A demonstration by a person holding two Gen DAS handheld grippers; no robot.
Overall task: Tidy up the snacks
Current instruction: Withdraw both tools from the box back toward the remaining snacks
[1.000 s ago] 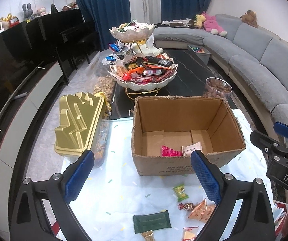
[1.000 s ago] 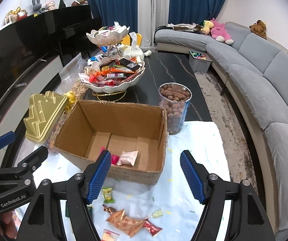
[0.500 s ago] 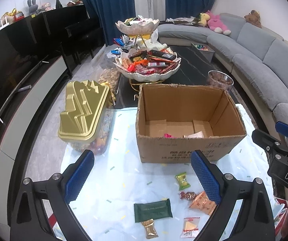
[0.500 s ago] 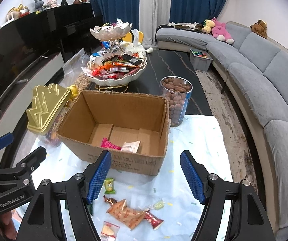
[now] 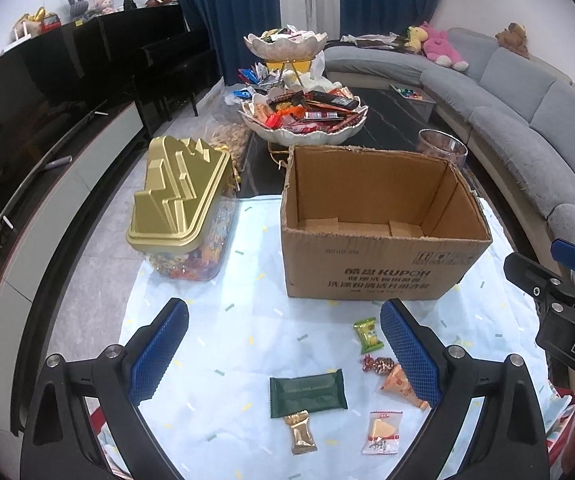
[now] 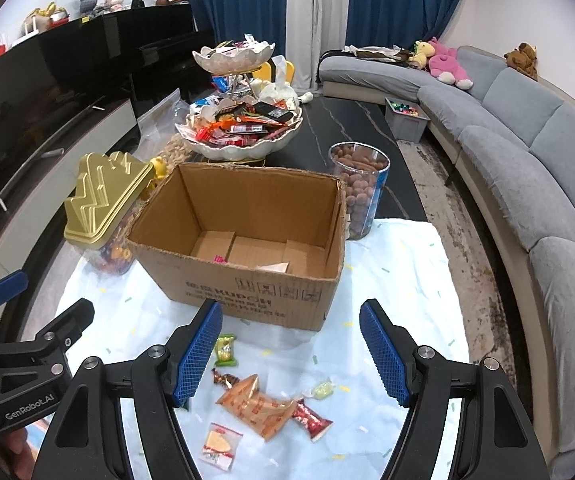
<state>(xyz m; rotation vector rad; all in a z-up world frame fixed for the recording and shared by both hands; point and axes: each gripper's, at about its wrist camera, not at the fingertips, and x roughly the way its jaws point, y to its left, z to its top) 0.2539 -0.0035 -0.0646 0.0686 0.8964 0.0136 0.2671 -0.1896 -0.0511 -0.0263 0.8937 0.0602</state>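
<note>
Cardboard box (image 6: 247,248) holds two packets; six wrapped snacks (image 5: 307,394) lie outside. Left gripper (image 5: 283,354) and right gripper (image 6: 291,350): both spread, empty.

Cardboard box (image 5: 383,256) sits open-topped mid-table on the table cover (image 5: 247,320). Two small packets (image 6: 247,262) lie on its floor. Lidded candy container (image 5: 183,220) stands left of the box, apart from it. Clear jar of nuts (image 6: 359,192) stands at the box's back-right corner. Two-tier snack stand (image 5: 303,116) is behind the box, farther up the table. Loose snacks lie in front of the box: flat wrapper (image 5: 307,392) nearest centre, small bar (image 5: 301,432) just below it, triangle-print packet (image 5: 383,432) to its right, small sachet (image 5: 368,334) closest to the box. Sofa (image 6: 527,152) runs along the right side; storage bin (image 6: 405,122) sits by it.
</note>
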